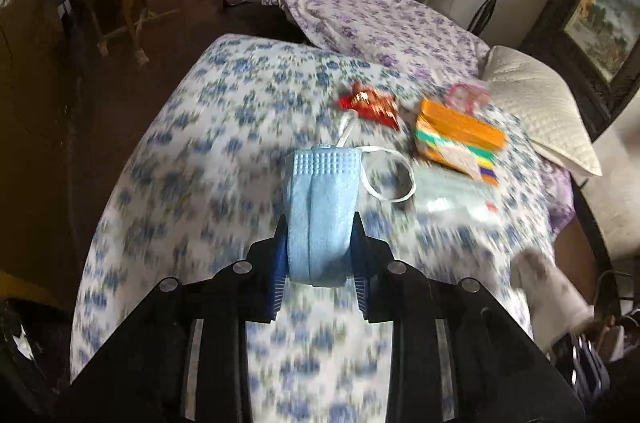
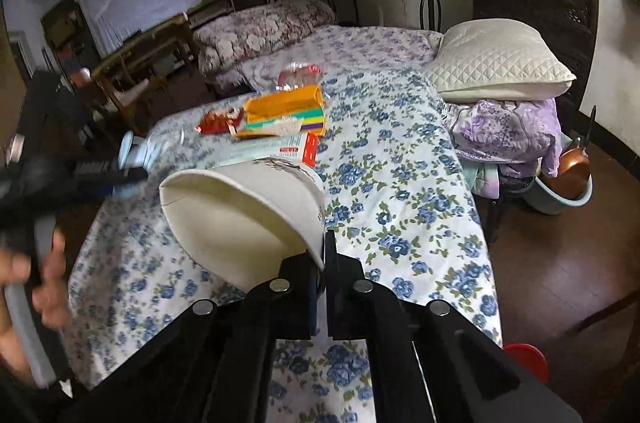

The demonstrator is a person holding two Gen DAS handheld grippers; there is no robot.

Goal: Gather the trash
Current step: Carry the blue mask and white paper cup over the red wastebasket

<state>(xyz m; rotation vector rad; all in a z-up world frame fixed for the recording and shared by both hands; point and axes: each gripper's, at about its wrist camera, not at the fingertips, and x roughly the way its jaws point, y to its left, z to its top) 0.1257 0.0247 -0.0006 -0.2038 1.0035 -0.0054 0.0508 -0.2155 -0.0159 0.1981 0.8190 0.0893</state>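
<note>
**Mask and cup held; litter left on the bed**

A folded blue mask [image 1: 318, 215] is clamped between the jaws of the left gripper [image 1: 320, 243], its long axis running forward along the fingers and its ear loops hanging off the far end. The rim of a white paper cup [image 2: 244, 219] is pinched in the closed right gripper [image 2: 323, 255], the cup tilted with its mouth turned left and near.

Both loads are held above the bed [image 2: 400, 183], which is covered in a blue-flowered sheet. The rest of the litter is gathered farther along it: a red wrapper [image 1: 370, 103], an orange box [image 1: 460, 135] just right of it, and a clear plastic bottle [image 1: 456, 199] lying flat nearer than the box. From the left gripper this cluster lies ahead and to the right. The left view is smeared by motion, so fine detail there cannot be told.

Since both grippers are full, it is judged that a drop-off is needed before anything more is picked up. No bin can be identified with certainty.
</note>
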